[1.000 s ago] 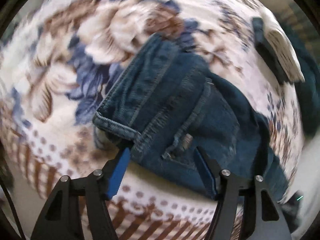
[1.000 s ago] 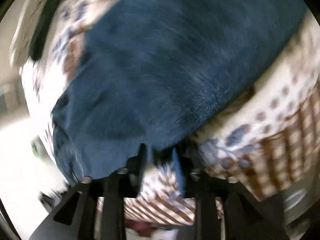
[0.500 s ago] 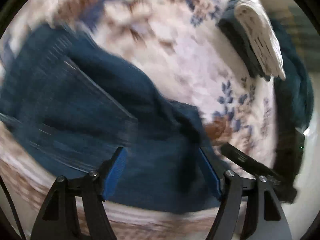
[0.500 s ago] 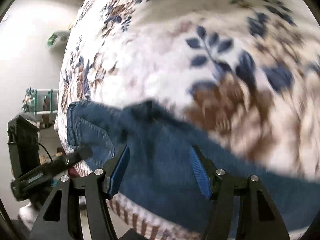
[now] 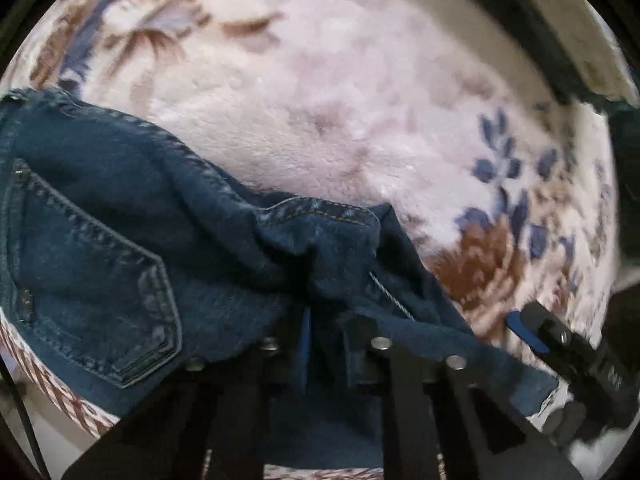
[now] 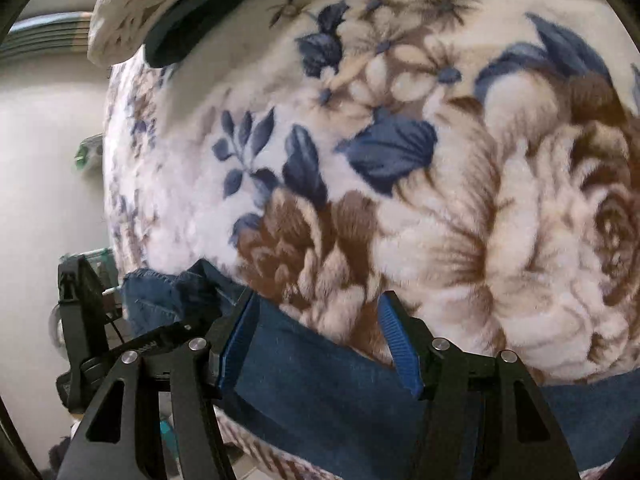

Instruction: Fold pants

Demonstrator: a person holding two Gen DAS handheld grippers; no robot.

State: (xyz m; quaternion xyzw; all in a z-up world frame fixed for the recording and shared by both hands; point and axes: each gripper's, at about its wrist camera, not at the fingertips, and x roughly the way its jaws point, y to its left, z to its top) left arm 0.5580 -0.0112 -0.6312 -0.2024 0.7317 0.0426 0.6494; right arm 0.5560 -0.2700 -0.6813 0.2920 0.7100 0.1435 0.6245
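Two views are on record. Left wrist view: the left gripper [image 5: 320, 332] has its fingers pressed together on a bunched fold of the jeans [image 5: 120, 248], and the denim rides up between and over the black fingers. The jeans lie on a plush floral blanket [image 5: 340, 100], filling the lower left of the view. A back pocket [image 5: 100, 292] faces up at the left, with its stitched point toward the right. A stitched hem edge [image 5: 316, 210] is rucked up just above the pinch. A strip of denim runs from the pinch to the lower right, toward the right gripper [image 5: 532, 336], which shows there as a black finger with a blue pad. A dark item under a pale one sits at the upper right edge, too blurred to identify.

Right wrist view: the right gripper [image 6: 320, 340] has its fingers spread, blue pads well apart. A flat band of the jeans [image 6: 320, 380] lies across the gap below them. The pads do not press on it. The band runs along the near edge of the blanket [image 6: 400, 160]. The left gripper [image 6: 168, 340] shows at the lower left, at a crumpled end of the denim. A pale folded item [image 6: 132, 12] over a dark one rests at the far top left of the blanket.
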